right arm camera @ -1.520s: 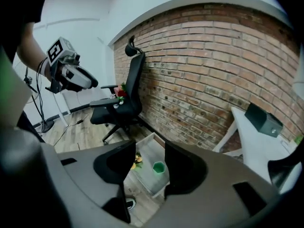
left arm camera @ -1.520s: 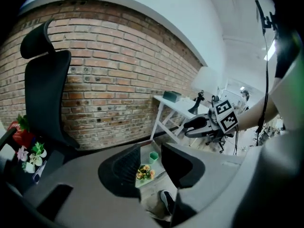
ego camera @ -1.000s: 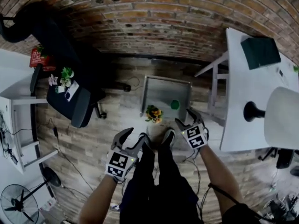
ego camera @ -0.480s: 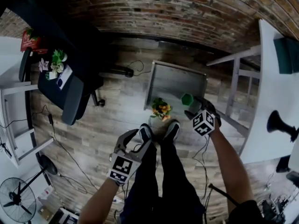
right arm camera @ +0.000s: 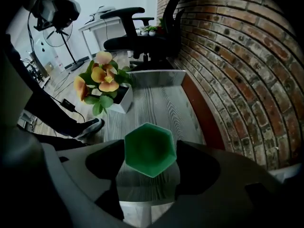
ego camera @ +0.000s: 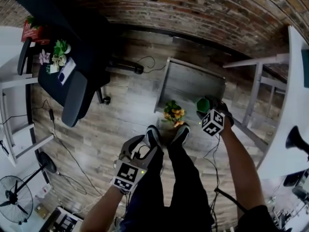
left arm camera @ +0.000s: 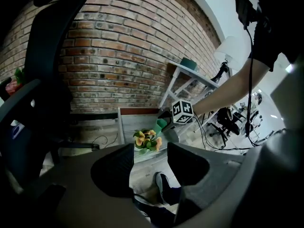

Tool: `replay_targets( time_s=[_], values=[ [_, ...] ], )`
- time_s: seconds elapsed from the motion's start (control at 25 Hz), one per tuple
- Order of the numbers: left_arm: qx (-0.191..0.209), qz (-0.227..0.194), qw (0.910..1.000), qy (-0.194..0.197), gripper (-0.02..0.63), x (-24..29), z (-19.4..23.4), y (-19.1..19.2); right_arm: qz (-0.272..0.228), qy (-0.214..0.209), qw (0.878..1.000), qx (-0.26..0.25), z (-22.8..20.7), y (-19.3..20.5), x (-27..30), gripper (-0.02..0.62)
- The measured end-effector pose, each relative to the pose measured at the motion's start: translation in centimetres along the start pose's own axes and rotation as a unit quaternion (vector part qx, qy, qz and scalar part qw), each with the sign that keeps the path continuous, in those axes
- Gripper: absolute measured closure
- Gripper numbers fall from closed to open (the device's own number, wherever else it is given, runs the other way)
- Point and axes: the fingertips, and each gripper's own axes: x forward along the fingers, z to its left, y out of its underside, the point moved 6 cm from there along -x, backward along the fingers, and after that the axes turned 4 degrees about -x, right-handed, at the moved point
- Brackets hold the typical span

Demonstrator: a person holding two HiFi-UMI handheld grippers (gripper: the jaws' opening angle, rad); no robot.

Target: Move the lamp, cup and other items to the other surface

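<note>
Green cup (right arm camera: 150,148) on the low grey tabletop (right arm camera: 164,103), jaws loosening round it.
The right hand-held gripper (ego camera: 206,105) points steeply down, right of centre in the head view. Its jaws have just been opening, with the cup upright between them, near the potted flowers (right arm camera: 102,82). The left hand-held gripper (left arm camera: 150,148) hangs at lower left, jaws wide and empty.
</note>
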Motion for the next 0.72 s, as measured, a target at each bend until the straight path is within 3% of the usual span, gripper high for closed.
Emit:
replay_targets(
  time_s=[0.16, 0.36, 0.72],
  values=[
    [-0.016, -0.004, 0.9998, -0.008, 0.39, -1.4, 0.5, -0.2, 0.005, -0.002, 0.999, 0.04, 0.2, -0.7, -1.2, 0.264],
    [-0.016, -0.022, 0.9995, -0.014, 0.39, -4.8, -0.7, -3.7, -0.013, 0.005, 0.991, 0.13, 0.8, -1.9, -6.7, 0.265],
    [0.042, -0.085, 0.9955, -0.005, 0.391, -12.4, -3.6, -12.7, -0.093, 0.061, 0.965, 0.239, 0.2, -7.2, -22.6, 0.267]
  ],
)
